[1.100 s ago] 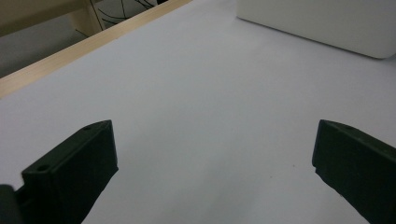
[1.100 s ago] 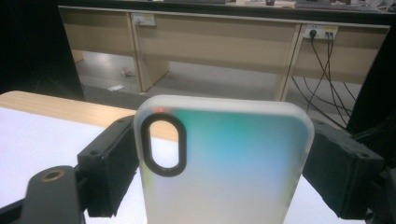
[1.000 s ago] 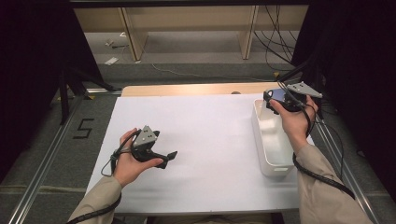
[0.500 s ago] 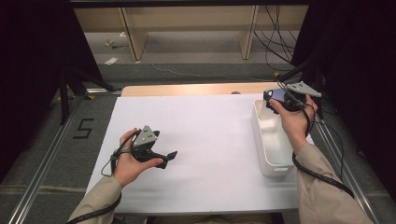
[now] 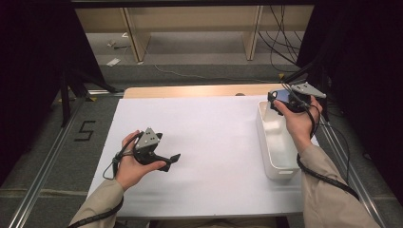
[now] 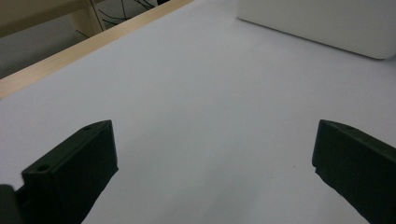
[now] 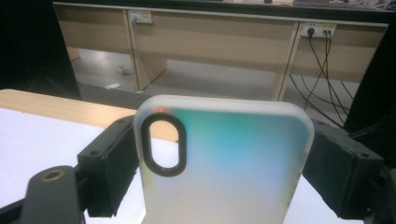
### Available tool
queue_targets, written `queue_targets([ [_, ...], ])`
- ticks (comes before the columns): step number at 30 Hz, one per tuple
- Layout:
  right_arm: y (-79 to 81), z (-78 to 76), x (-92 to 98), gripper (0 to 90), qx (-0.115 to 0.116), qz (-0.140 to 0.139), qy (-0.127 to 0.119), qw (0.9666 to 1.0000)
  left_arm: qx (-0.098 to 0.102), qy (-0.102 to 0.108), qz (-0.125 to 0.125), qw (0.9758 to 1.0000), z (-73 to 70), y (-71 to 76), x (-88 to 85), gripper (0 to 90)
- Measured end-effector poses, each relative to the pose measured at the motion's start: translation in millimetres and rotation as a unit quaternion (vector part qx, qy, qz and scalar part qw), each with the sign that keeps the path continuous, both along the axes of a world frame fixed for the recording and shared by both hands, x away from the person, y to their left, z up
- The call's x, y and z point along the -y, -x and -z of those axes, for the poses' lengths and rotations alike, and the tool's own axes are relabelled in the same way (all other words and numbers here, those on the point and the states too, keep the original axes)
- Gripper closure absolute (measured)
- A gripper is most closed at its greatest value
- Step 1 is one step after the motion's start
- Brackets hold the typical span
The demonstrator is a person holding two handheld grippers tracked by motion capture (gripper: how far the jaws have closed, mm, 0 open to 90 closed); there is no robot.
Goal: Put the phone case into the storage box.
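The right tongs (image 7: 219, 163) clamp a phone case (image 7: 224, 163) upright, seemingly above the white bin (image 5: 266, 142); the left tongs (image 6: 210, 172) stand apart.

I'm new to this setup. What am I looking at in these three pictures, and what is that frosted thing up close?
No robot here: a person holds a hand-held two-jaw gripper in each hand. The high view looks down on a white table. The other two pictures come from cameras riding on each gripper. The left gripper rests low over the table, jaws wide open with nothing between them. The right gripper is closed on a frosted phone case with an oval camera cutout, held above the far end of a white bin at the table's right.
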State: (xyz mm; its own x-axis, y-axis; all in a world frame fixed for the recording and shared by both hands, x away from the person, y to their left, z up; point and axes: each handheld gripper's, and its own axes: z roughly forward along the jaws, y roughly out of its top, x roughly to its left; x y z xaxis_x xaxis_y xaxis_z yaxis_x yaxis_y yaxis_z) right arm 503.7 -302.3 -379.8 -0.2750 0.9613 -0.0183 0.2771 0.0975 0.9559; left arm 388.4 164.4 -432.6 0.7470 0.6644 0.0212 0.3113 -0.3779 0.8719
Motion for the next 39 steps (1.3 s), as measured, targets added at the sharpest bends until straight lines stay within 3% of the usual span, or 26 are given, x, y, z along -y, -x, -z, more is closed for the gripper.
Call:
queue_targets([
  [39, -10.4, 6.6, -0.9, 18.0, -0.01, 0.004, 0.009, 0.9999, 0.0, 0.001, 0.0, 1.0, 0.4, -0.4, 0.2, 0.0],
])
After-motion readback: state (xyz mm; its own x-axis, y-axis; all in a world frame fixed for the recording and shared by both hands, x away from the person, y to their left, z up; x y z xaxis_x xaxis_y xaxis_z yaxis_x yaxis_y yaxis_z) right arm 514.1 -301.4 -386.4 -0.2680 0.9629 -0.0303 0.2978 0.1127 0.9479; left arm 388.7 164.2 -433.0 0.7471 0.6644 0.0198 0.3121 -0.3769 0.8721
